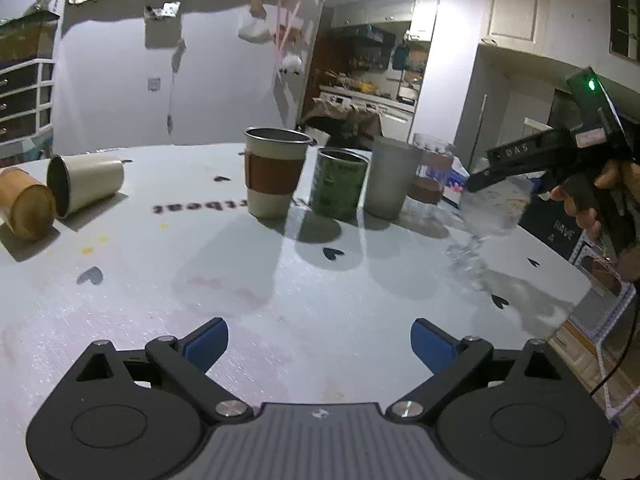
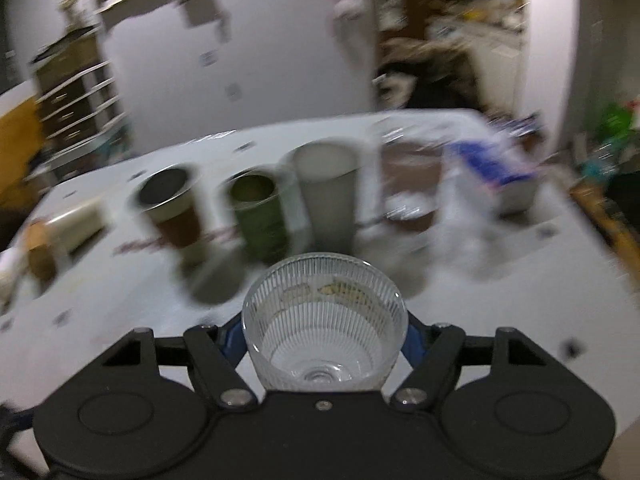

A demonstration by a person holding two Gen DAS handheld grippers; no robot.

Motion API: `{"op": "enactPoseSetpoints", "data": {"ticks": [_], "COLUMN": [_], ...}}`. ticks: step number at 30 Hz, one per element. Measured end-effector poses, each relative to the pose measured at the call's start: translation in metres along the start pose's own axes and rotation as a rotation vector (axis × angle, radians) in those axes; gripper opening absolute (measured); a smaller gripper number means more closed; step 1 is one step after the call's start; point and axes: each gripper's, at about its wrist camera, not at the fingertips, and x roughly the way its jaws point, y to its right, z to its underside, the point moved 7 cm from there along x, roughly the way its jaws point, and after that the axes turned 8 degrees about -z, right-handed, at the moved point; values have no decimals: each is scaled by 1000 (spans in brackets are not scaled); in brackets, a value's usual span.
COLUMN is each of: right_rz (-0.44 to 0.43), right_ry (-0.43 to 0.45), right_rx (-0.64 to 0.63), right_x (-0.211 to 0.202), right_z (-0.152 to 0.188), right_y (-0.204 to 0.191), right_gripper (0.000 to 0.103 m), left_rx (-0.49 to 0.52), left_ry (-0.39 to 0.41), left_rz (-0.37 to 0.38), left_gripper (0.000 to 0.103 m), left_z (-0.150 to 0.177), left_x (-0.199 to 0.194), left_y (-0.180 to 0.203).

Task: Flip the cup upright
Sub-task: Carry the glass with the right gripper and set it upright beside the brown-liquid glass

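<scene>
My right gripper (image 2: 325, 334) is shut on a clear ribbed stemmed glass (image 2: 325, 320), its bowl opening facing up toward the camera. In the left wrist view the same glass (image 1: 490, 216) is blurred, held over the table's right side with its foot (image 1: 466, 258) near the surface, under the right gripper (image 1: 478, 180). My left gripper (image 1: 319, 342) is open and empty, low over the near part of the white table (image 1: 240, 280). A cream cup (image 1: 86, 184) and a brown cup (image 1: 26, 204) lie on their sides at the far left.
Upright in a row stand a cup with a brown sleeve (image 1: 275, 172), a green cup (image 1: 340, 184), a grey tumbler (image 1: 394, 178) and a glass jar (image 1: 432, 168). The table's right edge (image 1: 576, 280) drops off beside a blue-patterned chair.
</scene>
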Motion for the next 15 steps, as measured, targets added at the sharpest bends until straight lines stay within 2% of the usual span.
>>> {"op": "enactPoseSetpoints", "data": {"ticks": [3,6,11,15], "right_rz": [101,157,205,212], "right_ry": [53,72,61,69], "right_rx": [-2,20,64,76], "right_x": [2,7,21,28], "right_z": [-11,-18,-20,-20], "right_y": [29,52,77,82], "right_gripper": [74,74,74,74], "left_rx": [-13,-19,-26,-17], "left_ry": [14,31,49,67], "left_rz": [-10,-23,-32,-43], "left_gripper": [97,98,98,98], "left_z": [-1,0,-2,-3], "left_x": [2,1,0,0], "left_y": [-3,-5,-8,-8]}}
